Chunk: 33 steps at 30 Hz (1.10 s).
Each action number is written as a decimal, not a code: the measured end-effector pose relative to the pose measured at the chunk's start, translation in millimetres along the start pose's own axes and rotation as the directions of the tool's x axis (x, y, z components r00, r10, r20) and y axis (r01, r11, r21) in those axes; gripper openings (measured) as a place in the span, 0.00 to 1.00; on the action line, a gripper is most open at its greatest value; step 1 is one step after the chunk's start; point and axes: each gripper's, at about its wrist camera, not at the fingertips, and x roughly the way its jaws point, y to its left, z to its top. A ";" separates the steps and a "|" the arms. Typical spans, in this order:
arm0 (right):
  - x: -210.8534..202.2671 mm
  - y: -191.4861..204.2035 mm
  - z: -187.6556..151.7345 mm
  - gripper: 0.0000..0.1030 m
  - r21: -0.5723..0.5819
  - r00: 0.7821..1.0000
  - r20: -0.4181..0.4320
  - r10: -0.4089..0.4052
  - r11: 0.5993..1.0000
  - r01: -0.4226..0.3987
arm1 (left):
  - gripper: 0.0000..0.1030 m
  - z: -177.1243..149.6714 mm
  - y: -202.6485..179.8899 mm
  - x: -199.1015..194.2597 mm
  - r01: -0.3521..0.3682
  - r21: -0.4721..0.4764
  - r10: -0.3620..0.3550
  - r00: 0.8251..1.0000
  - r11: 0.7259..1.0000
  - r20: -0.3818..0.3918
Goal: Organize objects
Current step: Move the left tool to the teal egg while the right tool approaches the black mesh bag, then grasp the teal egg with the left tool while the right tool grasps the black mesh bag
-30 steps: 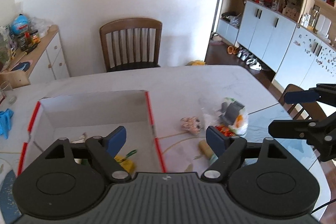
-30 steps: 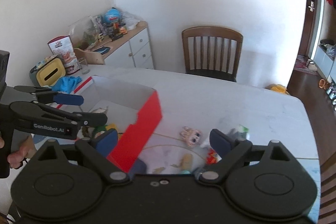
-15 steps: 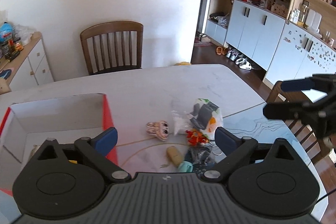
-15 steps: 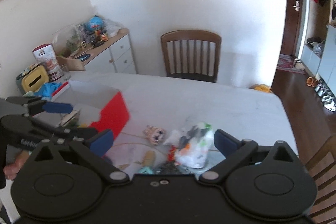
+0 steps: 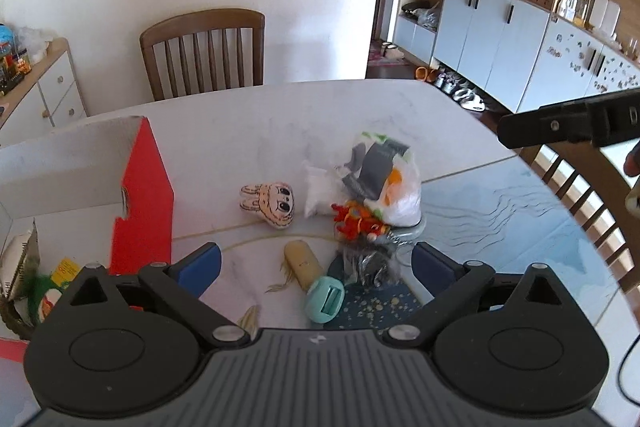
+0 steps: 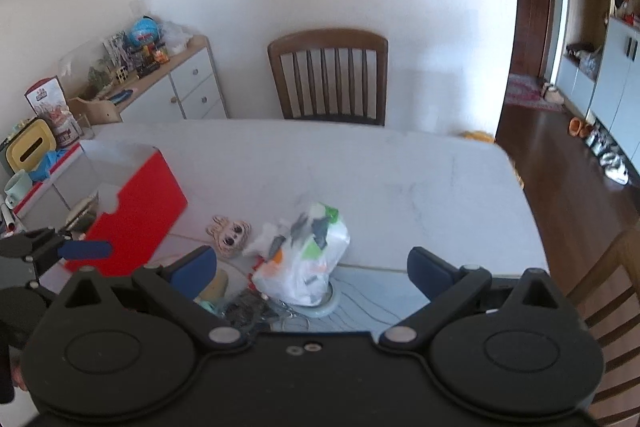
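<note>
The left gripper (image 5: 316, 263) and the right gripper (image 6: 312, 267) both stand wide apart and hold nothing, and the beige tube (image 5: 304, 263) lies on the table (image 5: 248, 131) just ahead of the left one, its long axis running away from it.

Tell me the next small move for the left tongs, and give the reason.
Probably ease the left tongs down over the tan cylinder with the teal cap and close on it. Both tongs have just been opening, nothing between the pads, and that cylinder lies loose on the table directly ahead of them, outside the red-sided box where sorted items already sit.
</note>
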 end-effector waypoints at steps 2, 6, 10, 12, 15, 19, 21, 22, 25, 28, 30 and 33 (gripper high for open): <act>8.1 -2.0 -5.9 0.98 0.007 1.000 -0.023 0.011 1.000 -0.011 | 0.99 -7.5 -2.9 8.0 -0.019 0.012 0.019 1.000 1.000 0.000; 23.5 0.2 -18.3 0.96 0.011 0.997 -0.068 0.036 0.999 -0.035 | 0.99 -21.2 -7.6 23.3 -0.036 0.038 0.036 0.999 0.999 -0.010; 38.2 6.5 -30.1 0.95 0.021 0.991 -0.110 0.079 0.997 -0.077 | 0.99 -31.2 -7.2 37.4 -0.042 0.041 0.044 0.999 0.998 -0.031; 45.8 10.9 -35.3 0.94 0.025 0.987 -0.130 0.092 0.996 -0.090 | 0.99 -35.4 -6.9 43.4 -0.044 0.043 0.046 0.998 0.998 -0.038; 58.3 17.4 -43.3 0.92 0.033 0.980 -0.163 0.113 0.993 -0.109 | 0.99 -40.3 -7.1 50.5 -0.058 0.049 0.060 0.998 0.997 -0.038; 72.8 25.3 -49.3 0.90 0.045 0.974 -0.185 0.127 0.992 -0.121 | 0.99 -45.2 -6.7 58.1 -0.050 0.049 0.052 0.998 0.998 -0.038; 79.4 27.1 -50.3 0.89 0.067 0.972 -0.192 0.131 0.990 -0.121 | 0.99 -46.9 -8.4 61.2 -0.059 0.054 0.061 0.998 0.997 -0.032; 82.6 27.6 -50.8 0.88 0.079 0.971 -0.196 0.134 0.990 -0.121 | 0.99 -47.7 -9.1 62.4 -0.063 0.055 0.065 0.997 0.996 -0.031; 92.0 28.8 -51.5 0.86 0.111 0.967 -0.210 0.146 0.986 -0.124 | 0.98 -49.0 -10.2 65.8 -0.054 0.047 0.055 0.998 0.997 -0.032; 99.8 31.0 -50.0 0.83 0.122 0.965 -0.219 0.147 0.985 -0.122 | 0.98 -50.4 -11.7 66.5 -0.047 0.046 0.049 0.999 0.998 -0.025; 104.1 32.6 -49.6 0.81 0.125 0.963 -0.227 0.147 0.985 -0.121 | 0.94 -50.0 -12.5 66.6 -0.042 0.042 0.042 0.999 0.998 -0.022; 109.6 33.8 -49.7 0.78 0.130 0.959 -0.240 0.148 0.984 -0.120 | 0.80 -49.6 -14.9 69.1 -0.042 0.049 0.044 0.999 0.998 -0.030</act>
